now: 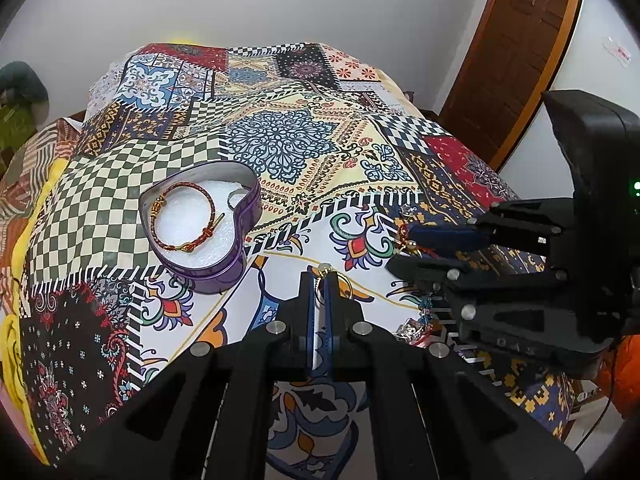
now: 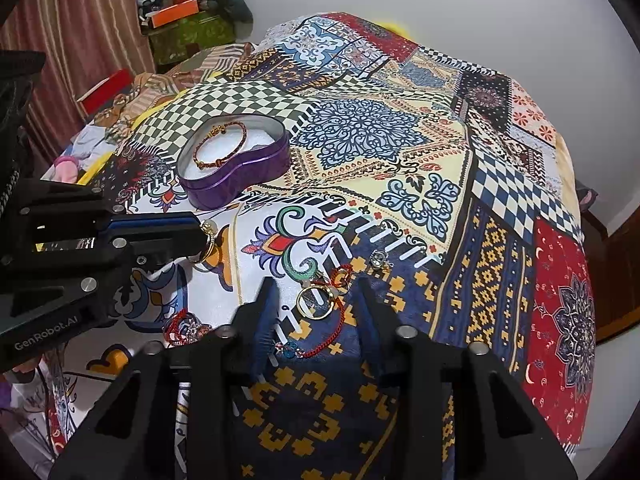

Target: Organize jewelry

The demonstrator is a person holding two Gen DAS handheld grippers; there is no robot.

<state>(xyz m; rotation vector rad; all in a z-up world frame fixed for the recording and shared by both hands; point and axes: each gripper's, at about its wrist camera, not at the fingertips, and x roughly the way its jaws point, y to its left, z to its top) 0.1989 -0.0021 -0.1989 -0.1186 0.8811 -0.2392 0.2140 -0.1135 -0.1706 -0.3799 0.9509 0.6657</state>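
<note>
The left gripper [image 1: 320,280] has its jaws closed on a thin gold bangle [image 2: 206,246] — light, stiff, slippery, best pinched across its rim. The heart-shaped tin [image 1: 224,248], at ten o'clock from it on the bed [image 1: 280,144], already holds a braided bracelet [image 1: 182,216]. The right gripper [image 2: 316,300] straddles a gold ring [image 2: 315,301] and limp red cord [image 2: 336,332], jaws part-open, not yet pressing — the cord may snag.

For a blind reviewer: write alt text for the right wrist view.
The right gripper hangs open around a gold ring and red cord bracelet on a patterned bedspread. At left, the left gripper pinches another gold ring; beyond, a purple heart-shaped tin holds a braided bracelet.
</note>
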